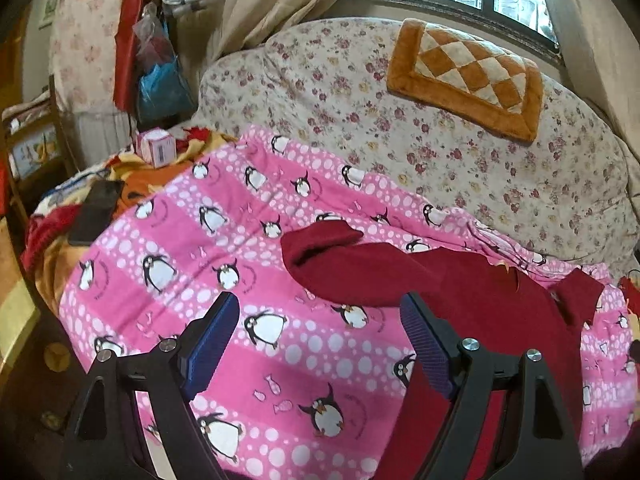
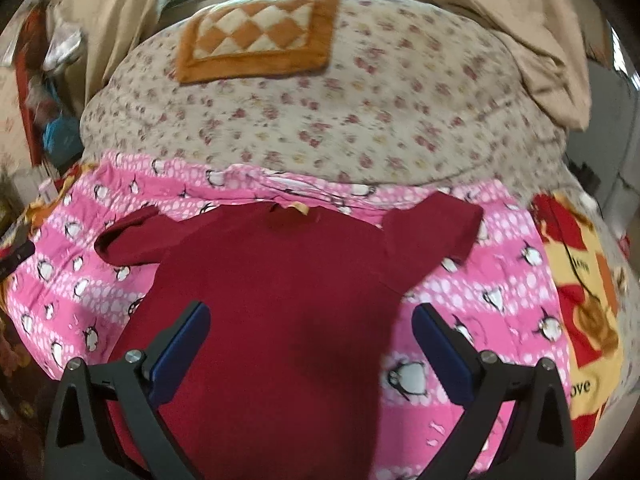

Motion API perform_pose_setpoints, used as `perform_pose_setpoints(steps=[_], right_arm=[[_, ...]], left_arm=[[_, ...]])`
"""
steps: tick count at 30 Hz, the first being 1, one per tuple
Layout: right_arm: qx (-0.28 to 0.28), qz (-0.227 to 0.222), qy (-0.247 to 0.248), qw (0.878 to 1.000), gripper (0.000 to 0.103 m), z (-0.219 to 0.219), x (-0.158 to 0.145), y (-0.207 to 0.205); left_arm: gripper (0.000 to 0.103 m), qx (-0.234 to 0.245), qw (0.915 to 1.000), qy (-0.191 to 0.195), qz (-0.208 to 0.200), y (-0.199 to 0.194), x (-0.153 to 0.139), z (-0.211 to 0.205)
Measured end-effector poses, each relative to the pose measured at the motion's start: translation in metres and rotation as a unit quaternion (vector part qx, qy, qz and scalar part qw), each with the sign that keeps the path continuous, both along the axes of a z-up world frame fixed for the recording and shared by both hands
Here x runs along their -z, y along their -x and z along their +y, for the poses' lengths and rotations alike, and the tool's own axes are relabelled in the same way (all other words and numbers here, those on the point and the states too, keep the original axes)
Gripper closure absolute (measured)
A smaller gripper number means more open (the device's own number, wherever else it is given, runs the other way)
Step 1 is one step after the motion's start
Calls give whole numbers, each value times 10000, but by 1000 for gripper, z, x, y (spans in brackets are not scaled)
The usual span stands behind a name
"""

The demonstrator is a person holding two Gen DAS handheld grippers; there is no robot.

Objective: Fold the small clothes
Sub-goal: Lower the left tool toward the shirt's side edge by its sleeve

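A small dark red short-sleeved shirt (image 2: 280, 288) lies spread flat, collar away from me, on a pink penguin-print blanket (image 2: 496, 280). My right gripper (image 2: 311, 318) is open and empty, hovering over the shirt's lower body. In the left wrist view the shirt (image 1: 460, 292) lies to the right, its left sleeve (image 1: 320, 252) sticking out. My left gripper (image 1: 320, 312) is open and empty above the blanket (image 1: 208, 264), just left of the shirt, its right finger (image 1: 424, 340) over the shirt's edge.
A floral-covered sofa back (image 1: 400, 128) with an orange checked cushion (image 1: 464, 80) rises behind the blanket. A black phone (image 1: 94, 212) and a pink box (image 1: 156, 146) lie at the left. A red and yellow blanket (image 2: 580, 300) lies at the right.
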State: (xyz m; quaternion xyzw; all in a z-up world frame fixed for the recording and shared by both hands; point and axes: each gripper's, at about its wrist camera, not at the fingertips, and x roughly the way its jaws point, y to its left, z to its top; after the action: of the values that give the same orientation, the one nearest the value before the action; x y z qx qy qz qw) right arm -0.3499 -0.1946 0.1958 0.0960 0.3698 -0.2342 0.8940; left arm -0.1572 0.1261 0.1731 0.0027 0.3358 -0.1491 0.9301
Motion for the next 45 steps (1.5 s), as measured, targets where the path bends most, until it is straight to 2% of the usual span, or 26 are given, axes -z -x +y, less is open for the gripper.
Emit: perform_pose_setpoints(steps=[5,12,18,22,23,27,32,34,40,45], right_arm=[[-5,136,203,9997,1,14,16,-27],[21,364,-11,9993,1,2,29,-46],[-3,271,-421,9987,1,-17,4,-61],[109,-130,-1049,9943,0,-34,-23,-66],[143,-225,-1072,9939,0,-34,-28,-66],[92,-196,-528,9984,0,-17,-22,-65],[107,302,327,9990,1,5,20,-61],[135,486,485,9976,1,6,37,-59],[312,470,398,9976,1,0,59,-47],[422,448,171,9980,1,-7,66,-44]], left_arm=[[38,-27,10000,-72,-20,3,12,-7],[38,46,9998,170,120,-1,22,-21],[38,178,9997,-134,118,-3,26,-44],[38,279,9989,-342,130,-3,29,-57],[38,280,9989,-358,117,-3,30,-58],[38,339,9987,-352,162,-2,32,-64],[38,419,9981,-385,225,-3,36,-69],[38,414,9983,-344,201,-3,36,-69],[38,418,9987,-174,231,-3,41,-69],[38,442,9984,-209,265,-4,43,-73]])
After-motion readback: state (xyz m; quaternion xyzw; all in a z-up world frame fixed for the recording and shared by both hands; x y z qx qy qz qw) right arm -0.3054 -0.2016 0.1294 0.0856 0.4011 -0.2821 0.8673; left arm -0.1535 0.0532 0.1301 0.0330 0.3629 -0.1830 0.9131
